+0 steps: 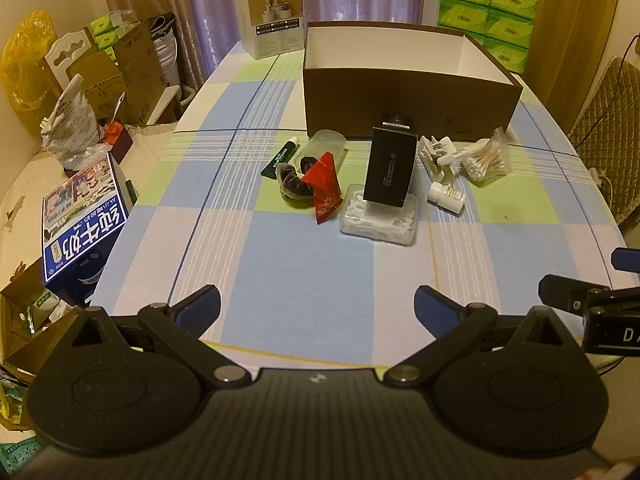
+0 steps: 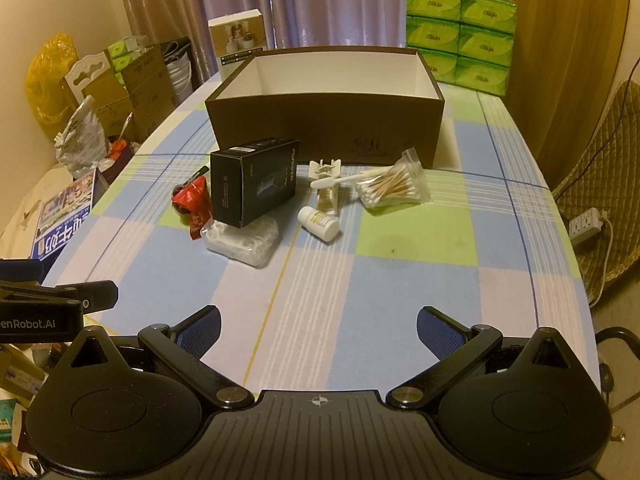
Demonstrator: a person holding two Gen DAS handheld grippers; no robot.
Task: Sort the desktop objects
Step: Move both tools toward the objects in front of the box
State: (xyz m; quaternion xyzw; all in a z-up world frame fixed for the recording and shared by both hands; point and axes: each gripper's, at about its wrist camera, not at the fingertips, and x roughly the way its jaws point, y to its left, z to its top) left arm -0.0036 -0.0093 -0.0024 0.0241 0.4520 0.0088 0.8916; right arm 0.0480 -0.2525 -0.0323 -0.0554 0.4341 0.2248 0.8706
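The black rectangular carton [image 2: 254, 182] leans tilted on the clear plastic floss-pick box [image 2: 244, 242], long axis running toward the brown open cardboard box [image 2: 324, 128]. Left gripper [image 1: 318, 306] and right gripper [image 2: 319, 326] both hover spread wide, empty.

on the table [image 2: 400, 280], an open cardboard box [image 2: 328, 128] sits in the upper centre of the right wrist frame. before it, a carton [image 2: 252, 184] leans on a clear case [image 2: 244, 240], with a foil packet [image 2: 194, 204] to its left. right of the carton lie a clip [image 2: 326, 196], a small bottle [image 2: 320, 224] and a bag of cotton swabs [image 2: 394, 190].
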